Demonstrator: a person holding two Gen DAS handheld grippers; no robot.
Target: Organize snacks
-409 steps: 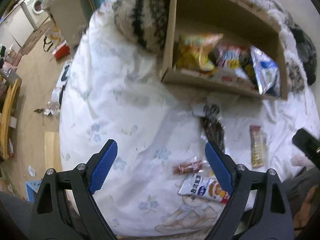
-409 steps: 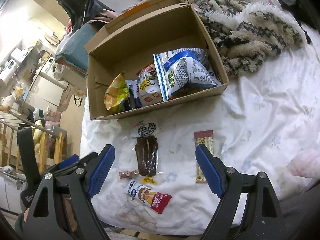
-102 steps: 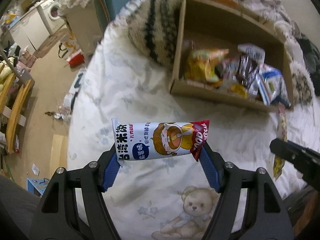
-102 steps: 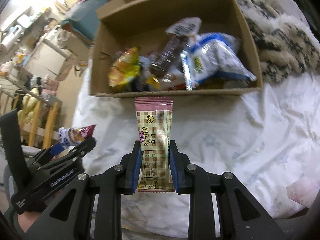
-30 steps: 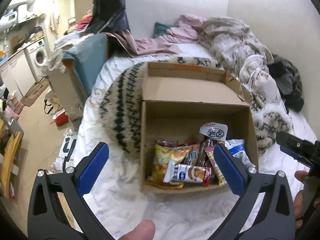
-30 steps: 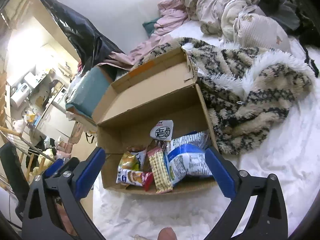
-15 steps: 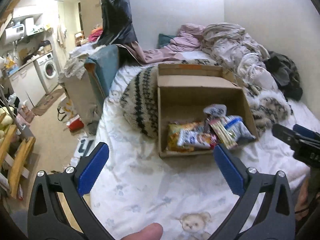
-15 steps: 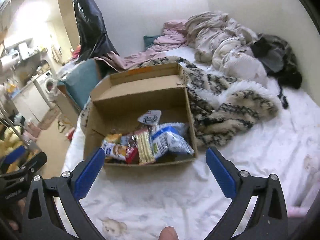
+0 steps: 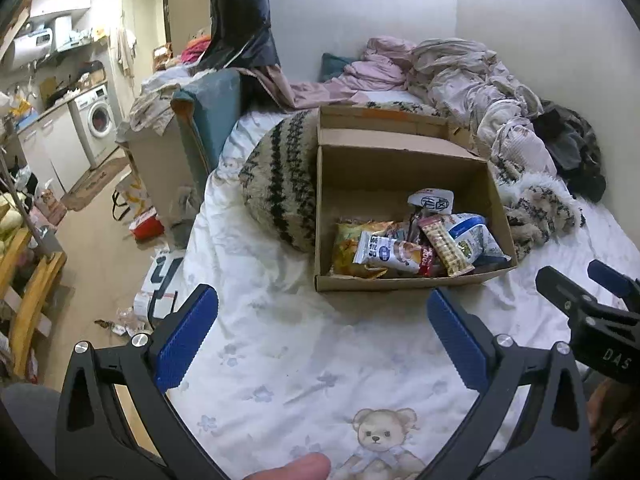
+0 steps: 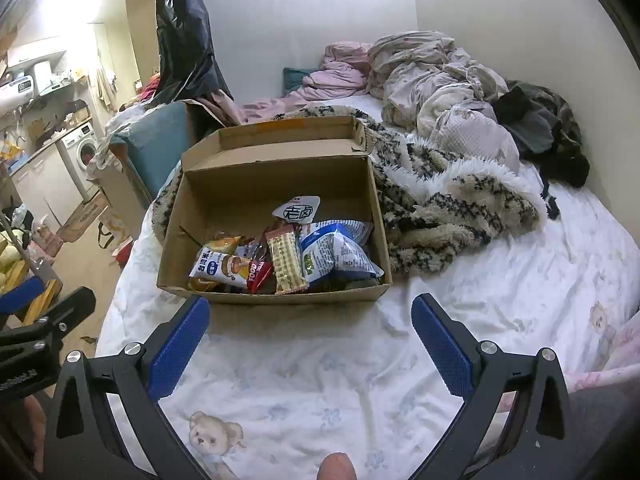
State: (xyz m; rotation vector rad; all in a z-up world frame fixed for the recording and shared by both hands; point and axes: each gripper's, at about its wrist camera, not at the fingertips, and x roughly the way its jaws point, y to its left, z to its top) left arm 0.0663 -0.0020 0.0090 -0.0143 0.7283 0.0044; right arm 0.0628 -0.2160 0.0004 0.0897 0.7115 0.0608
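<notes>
Both the left hand-held gripper (image 9: 322,332) and right hand-held gripper (image 10: 310,338) gape wide, empty; at twelve o'clock, crinkly foil snack packets (image 10: 280,258) fill the rectangular cardboard box (image 10: 256,296) on the soft bed (image 10: 320,368).

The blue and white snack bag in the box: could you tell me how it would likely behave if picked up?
The blue and white snack bag looks puffed, so probably light and crushable. Its glossy film may slip or crumple. It overlaps neighbouring packets in the cardboard box, so lifting may disturb them.
</notes>
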